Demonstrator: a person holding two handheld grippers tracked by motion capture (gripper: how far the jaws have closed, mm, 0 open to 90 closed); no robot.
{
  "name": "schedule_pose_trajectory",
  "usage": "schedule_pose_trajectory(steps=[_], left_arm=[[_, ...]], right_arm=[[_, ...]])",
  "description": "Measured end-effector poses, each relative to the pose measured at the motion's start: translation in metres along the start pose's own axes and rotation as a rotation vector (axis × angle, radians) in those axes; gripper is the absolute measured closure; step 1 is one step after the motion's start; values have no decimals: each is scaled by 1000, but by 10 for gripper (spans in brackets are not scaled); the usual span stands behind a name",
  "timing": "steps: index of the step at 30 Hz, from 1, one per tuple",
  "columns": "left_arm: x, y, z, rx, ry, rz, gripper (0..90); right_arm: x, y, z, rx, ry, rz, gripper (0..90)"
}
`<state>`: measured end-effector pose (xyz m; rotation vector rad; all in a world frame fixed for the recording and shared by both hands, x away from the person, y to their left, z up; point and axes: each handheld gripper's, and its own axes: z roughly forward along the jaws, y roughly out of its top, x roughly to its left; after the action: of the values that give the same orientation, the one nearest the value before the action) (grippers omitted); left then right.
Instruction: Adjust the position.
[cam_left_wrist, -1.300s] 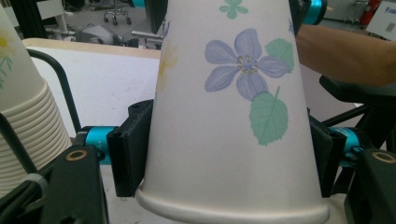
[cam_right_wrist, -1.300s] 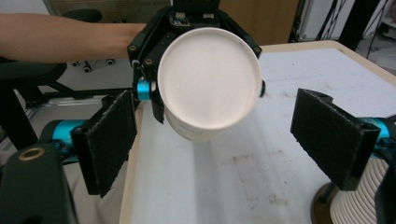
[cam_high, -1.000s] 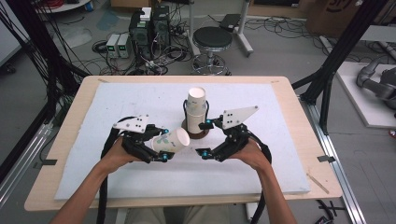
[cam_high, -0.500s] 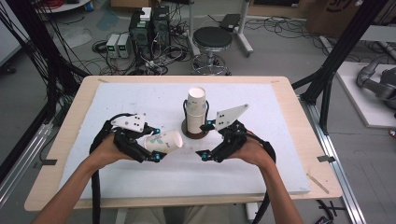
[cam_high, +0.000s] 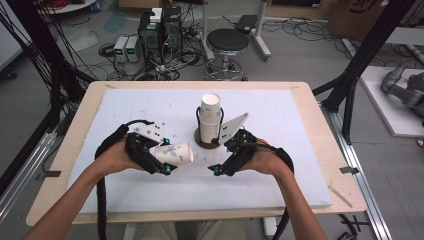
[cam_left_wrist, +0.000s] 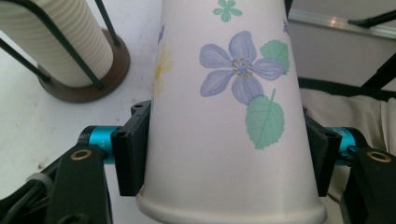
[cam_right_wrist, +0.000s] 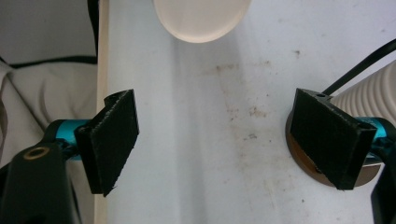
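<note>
My left gripper (cam_high: 166, 156) is shut on a white paper cup (cam_high: 176, 154) printed with flowers, held on its side just above the table. In the left gripper view the pads (cam_left_wrist: 133, 149) press the cup (cam_left_wrist: 224, 116) near its rim. Its closed bottom (cam_right_wrist: 201, 18) points toward my right gripper (cam_high: 216, 156). That gripper is open a short way to the right. Its jaws have just been closing a little, with nothing between the pads (cam_right_wrist: 114, 140). Behind both stands a stack of cups (cam_high: 210, 112) in a wire holder on a round brown base (cam_high: 200, 142).
A white foam sheet (cam_high: 300, 130) covers the wooden table (cam_high: 305, 92). On the floor beyond are a black stool (cam_high: 227, 42), electronics boxes (cam_high: 160, 30) and cables. Black frame poles (cam_high: 367, 55) rise at both sides.
The right gripper has shifted slightly left, toward the held cup, and its jaws have narrowed a little. The left hand and its cup have barely moved.
</note>
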<state>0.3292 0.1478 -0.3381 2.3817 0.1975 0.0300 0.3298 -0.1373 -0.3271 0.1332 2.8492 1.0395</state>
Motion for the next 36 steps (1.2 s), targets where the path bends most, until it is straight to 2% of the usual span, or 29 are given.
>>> schedule_pose_trajectory(steps=[3, 4, 5, 6, 8, 11, 18, 23, 30, 36], left_arm=[[-1, 2, 4, 39, 6, 3, 319], [-1, 2, 4, 39, 6, 3, 319], [-2, 5, 6, 63, 2, 6, 319], [-2, 5, 6, 63, 2, 6, 319], [-4, 9, 9, 95, -4, 12, 319], [-5, 13, 12, 116, -13, 19, 319], [-6, 19, 18, 147, -27, 29, 319], [-7, 22, 24, 172, -29, 40, 320], [-8, 25, 30, 181, -36, 49, 319], [-9, 28, 34, 208, -33, 57, 319]], right_arm=[[0, 4, 3, 45, -4, -15, 163], [0, 5, 4, 56, -5, -21, 167], [0, 6, 5, 70, -4, -27, 180], [0, 6, 5, 70, -4, -27, 180], [0, 10, 9, 113, 9, -51, 219], [1, 15, 13, 153, 10, -63, 219], [0, 22, 19, 200, 16, -84, 218], [1, 25, 23, 213, 25, -101, 212], [3, 30, 28, 226, 30, -114, 208], [6, 35, 36, 260, 49, -127, 208]])
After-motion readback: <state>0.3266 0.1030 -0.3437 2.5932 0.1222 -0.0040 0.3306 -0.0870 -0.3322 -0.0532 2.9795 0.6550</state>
